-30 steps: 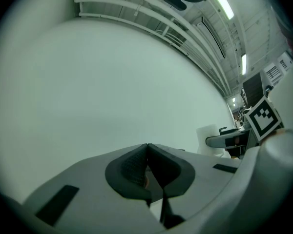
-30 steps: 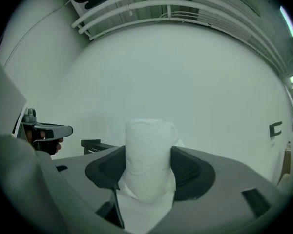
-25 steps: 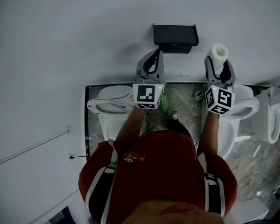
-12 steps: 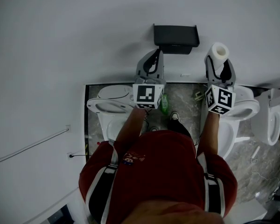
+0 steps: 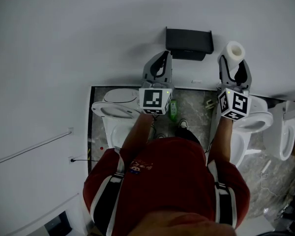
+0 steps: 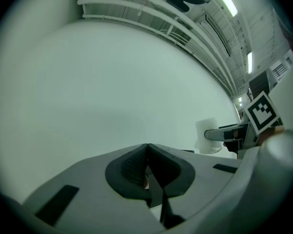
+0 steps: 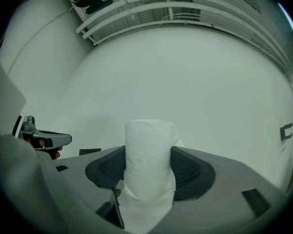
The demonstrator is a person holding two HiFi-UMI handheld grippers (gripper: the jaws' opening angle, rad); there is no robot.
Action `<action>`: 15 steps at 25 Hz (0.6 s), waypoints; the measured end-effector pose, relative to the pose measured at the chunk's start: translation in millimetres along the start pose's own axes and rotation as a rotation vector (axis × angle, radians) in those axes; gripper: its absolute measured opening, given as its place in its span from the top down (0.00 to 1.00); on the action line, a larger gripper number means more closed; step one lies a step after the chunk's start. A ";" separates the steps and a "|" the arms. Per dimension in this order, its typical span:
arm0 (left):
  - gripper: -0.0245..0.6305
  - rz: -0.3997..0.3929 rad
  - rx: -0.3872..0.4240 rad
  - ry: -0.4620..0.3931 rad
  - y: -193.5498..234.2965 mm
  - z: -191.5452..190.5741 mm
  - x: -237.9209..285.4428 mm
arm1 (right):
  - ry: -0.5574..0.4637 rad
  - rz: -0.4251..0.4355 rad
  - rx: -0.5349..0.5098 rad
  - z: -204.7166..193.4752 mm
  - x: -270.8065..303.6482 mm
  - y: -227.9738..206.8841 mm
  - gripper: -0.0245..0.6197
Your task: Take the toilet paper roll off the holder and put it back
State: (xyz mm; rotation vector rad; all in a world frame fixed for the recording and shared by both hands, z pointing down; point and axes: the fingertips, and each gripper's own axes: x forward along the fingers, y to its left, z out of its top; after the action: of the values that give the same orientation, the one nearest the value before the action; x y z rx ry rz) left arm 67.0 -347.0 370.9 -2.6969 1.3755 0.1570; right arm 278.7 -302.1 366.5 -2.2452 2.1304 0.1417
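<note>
Fingers of the right gripper (image 5: pixel 234 65) grasp the toilet paper roll (image 5: pixel 234 50) upright, clear of the holder (image 5: pixel 189 41), for refitting. Left gripper (image 5: pixel 162 58) fingers: clenched, empty.

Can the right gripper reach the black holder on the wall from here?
Probably yes. The right gripper, shut on the toilet paper roll, is just right of the holder, with only bare wall between them; the left gripper is clear of that path.
</note>
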 end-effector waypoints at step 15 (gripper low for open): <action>0.93 0.129 0.034 -0.031 34.8 17.3 -9.1 | -0.094 0.134 -0.002 38.7 46.4 34.2 0.51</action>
State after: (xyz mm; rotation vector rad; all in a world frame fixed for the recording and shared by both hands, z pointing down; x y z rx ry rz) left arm 32.7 -357.5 353.4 -2.5676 1.5282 0.1841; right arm 245.5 -346.4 324.7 -2.0519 2.2311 0.2485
